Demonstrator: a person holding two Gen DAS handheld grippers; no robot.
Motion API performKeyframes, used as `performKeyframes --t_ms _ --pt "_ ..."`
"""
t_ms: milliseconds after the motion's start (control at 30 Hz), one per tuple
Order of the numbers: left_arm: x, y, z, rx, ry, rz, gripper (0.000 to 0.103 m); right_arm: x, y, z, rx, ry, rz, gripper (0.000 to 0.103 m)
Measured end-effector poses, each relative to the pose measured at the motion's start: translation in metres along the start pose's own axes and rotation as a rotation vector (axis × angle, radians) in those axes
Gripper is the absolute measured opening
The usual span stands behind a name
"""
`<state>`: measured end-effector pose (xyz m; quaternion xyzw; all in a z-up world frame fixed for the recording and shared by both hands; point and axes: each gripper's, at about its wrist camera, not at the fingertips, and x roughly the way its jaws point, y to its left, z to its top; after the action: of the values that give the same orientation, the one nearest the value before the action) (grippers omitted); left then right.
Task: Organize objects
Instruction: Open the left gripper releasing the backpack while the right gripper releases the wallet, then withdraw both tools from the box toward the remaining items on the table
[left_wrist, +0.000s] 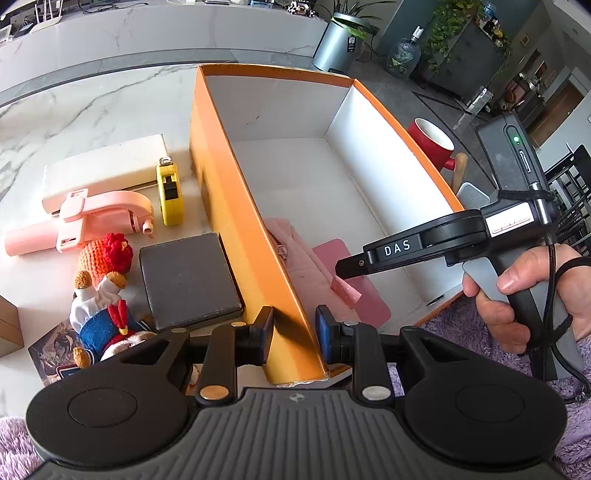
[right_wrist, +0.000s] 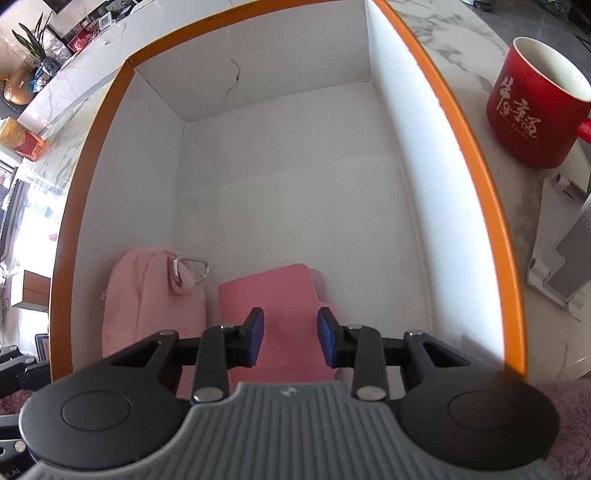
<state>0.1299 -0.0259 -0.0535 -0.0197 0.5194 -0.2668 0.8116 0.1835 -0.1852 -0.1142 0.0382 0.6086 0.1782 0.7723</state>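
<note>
An orange box (left_wrist: 236, 206) with a white interior is set open-topped on the marble table, its far half bare. At its near end a pale pink plush pouch (right_wrist: 147, 295) with a silver carabiner clip (right_wrist: 190, 267) is laid against the left wall, and a flat pink card (right_wrist: 280, 295) is laid just right of it. Left of the box, a yellow tape measure (left_wrist: 170, 195), a pink handheld device (left_wrist: 85, 218), a grey slab (left_wrist: 188, 280) and a knitted doll (left_wrist: 107, 295) are grouped on the table.

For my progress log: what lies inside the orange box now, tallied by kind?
Pouch: 1
Pad: 1
Total: 2 in the box; both are pink. A paler pink bit beside the pad is unclear.
</note>
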Motion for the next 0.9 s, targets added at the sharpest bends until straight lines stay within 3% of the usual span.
performKeyframes --t_ms 200,333,900 --pt "0.0 0.001 0.0 0.0 0.0 -0.004 0.029 -0.001 -0.004 -0.004 0.074 0.011 0.022 0.024" --pt "0.001 0.001 0.001 -0.005 0.001 -0.009 0.03 0.007 -0.008 -0.008 0.121 0.085 0.127 0.0" --pt "-0.018 0.005 -0.003 -0.02 -0.069 -0.036 0.031 -0.025 0.001 -0.019 0.03 -0.007 0.076 0.005"
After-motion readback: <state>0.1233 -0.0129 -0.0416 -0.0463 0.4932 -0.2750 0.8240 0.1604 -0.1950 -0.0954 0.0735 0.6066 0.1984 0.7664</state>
